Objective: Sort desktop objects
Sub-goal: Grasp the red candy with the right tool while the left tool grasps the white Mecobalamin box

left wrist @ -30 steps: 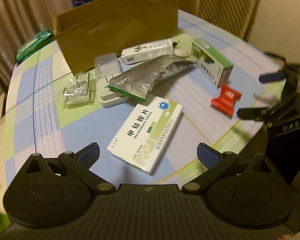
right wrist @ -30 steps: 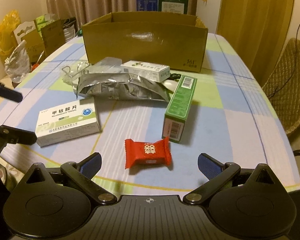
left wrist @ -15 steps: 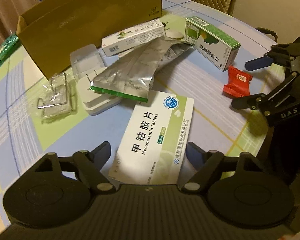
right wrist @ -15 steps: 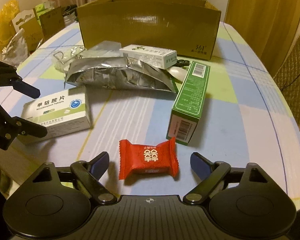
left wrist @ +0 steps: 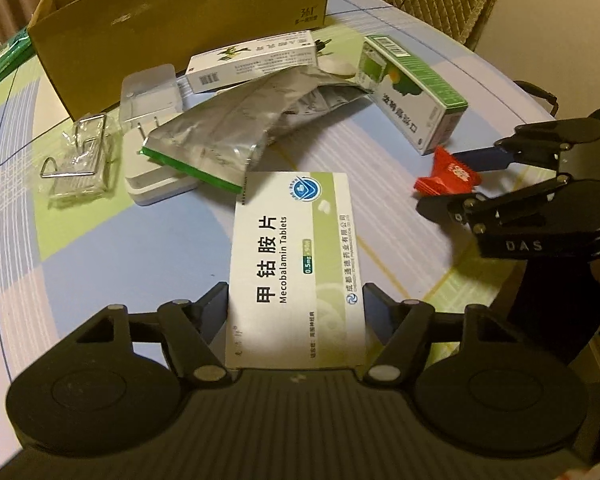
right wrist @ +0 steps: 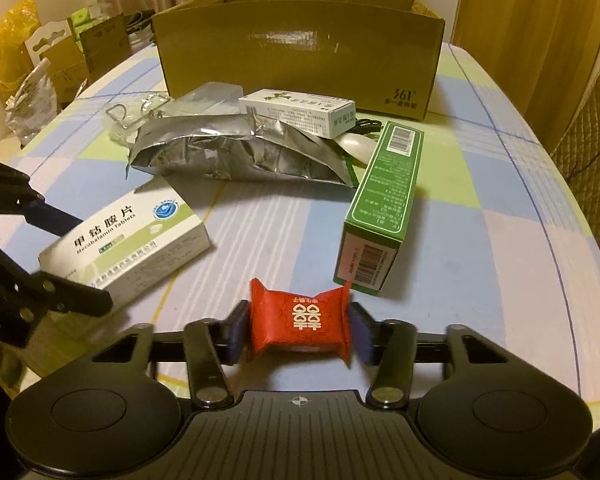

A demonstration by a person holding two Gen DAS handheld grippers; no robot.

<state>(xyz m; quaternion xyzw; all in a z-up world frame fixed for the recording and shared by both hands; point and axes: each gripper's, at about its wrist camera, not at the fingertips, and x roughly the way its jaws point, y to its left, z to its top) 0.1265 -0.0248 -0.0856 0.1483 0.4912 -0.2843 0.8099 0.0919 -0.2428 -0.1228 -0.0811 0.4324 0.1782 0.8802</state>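
Observation:
My left gripper [left wrist: 296, 308] is shut on a white and green Mecobalamin tablet box [left wrist: 296, 248], its pads against the box's long sides at the near end; the box still lies on the table. It also shows in the right wrist view [right wrist: 128, 240]. My right gripper [right wrist: 298, 332] is shut on a red wrapped candy [right wrist: 300, 324], seen from the left wrist view at the right [left wrist: 448, 176]. An open cardboard box [right wrist: 300, 52] stands at the back of the table.
A silver foil pouch [right wrist: 228, 152], a small white medicine box [right wrist: 300, 110], a long green box [right wrist: 384, 208], a white charger [left wrist: 152, 172], a clear plastic case [left wrist: 148, 88] and a bagged wire hook [left wrist: 76, 160] lie on the checked tablecloth [right wrist: 480, 240]. Chairs stand at the right.
Both grippers moved forward and closed: the left onto the tablet box, the right onto the red candy.

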